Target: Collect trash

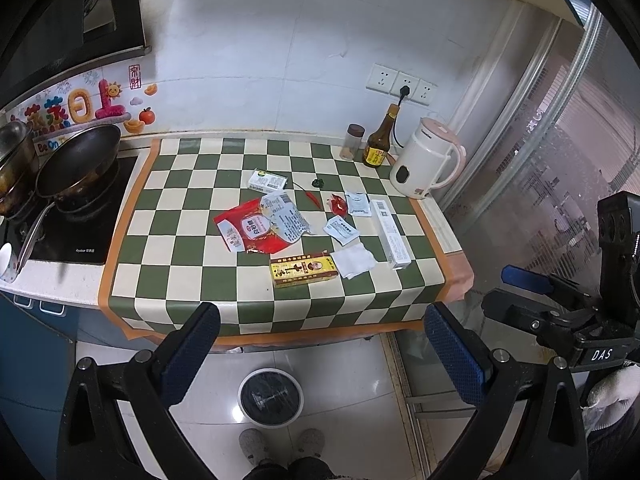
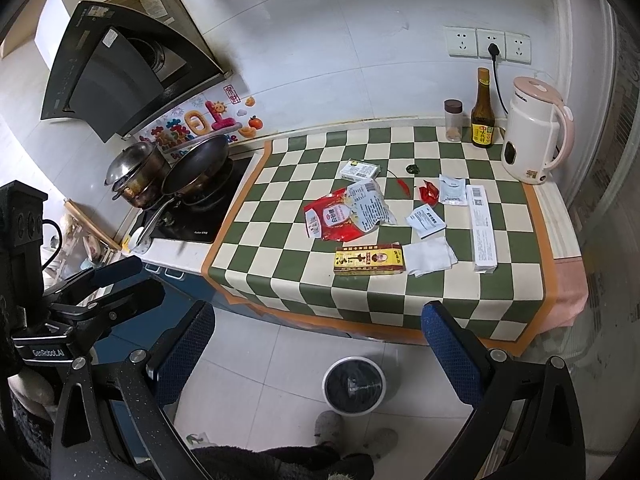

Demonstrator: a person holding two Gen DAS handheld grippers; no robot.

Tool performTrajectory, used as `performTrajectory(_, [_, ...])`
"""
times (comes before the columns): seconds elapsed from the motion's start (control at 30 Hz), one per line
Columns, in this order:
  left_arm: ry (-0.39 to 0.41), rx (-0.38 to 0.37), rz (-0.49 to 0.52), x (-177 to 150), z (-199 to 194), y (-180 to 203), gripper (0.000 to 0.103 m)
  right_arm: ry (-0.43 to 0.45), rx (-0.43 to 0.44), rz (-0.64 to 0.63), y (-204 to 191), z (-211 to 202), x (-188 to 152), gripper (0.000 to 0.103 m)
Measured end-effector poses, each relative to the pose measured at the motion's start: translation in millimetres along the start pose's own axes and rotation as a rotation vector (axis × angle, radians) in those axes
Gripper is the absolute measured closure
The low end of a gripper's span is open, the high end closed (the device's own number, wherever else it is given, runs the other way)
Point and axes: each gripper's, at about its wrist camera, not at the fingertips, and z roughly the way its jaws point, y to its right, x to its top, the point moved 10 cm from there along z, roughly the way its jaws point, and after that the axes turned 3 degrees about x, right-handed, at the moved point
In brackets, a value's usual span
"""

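Note:
Trash lies on the green-and-cream checked counter mat (image 1: 192, 280) (image 2: 500, 296): a red and white torn bag (image 1: 256, 228) (image 2: 344, 216), a yellow box (image 1: 304, 270) (image 2: 370, 260), a white tissue (image 1: 354, 260) (image 2: 432, 256), a long white box (image 1: 391, 234) (image 2: 482, 228), white sachets (image 1: 341, 230) (image 2: 426, 221), a small white box (image 1: 268, 181) (image 2: 359, 169), a red chili (image 1: 313, 197) (image 2: 404, 186) and a red wrapper (image 1: 338, 204) (image 2: 429, 193). A round bin (image 1: 269, 397) (image 2: 354, 385) stands on the floor below. My left gripper (image 1: 320, 352) and right gripper (image 2: 318, 352) are open and empty, held before the counter's front edge.
A kettle (image 1: 426, 160) (image 2: 534, 136), a sauce bottle (image 1: 378, 140) (image 2: 483, 114) and a spice jar (image 1: 352, 142) (image 2: 453, 120) stand at the back right. A stove with a pan (image 1: 80, 164) (image 2: 196, 168) and a pot (image 2: 136, 176) is at the left. My feet (image 1: 280, 446) are by the bin.

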Motion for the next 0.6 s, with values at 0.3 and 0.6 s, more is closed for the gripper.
performTrajectory(0.3, [0.004, -0.005, 0.008, 3.9, 0.8, 3.7, 0.000, -0.001, 0.002, -0.004, -4.2, -0.8, 1.5, 0.000])
performTrajectory(0.6, [0.006, -0.005, 0.008, 2.2, 0.4, 4.7, 0.000, 0.001, 0.005, -0.006, -5.0, -0.5, 2.0, 0.000])
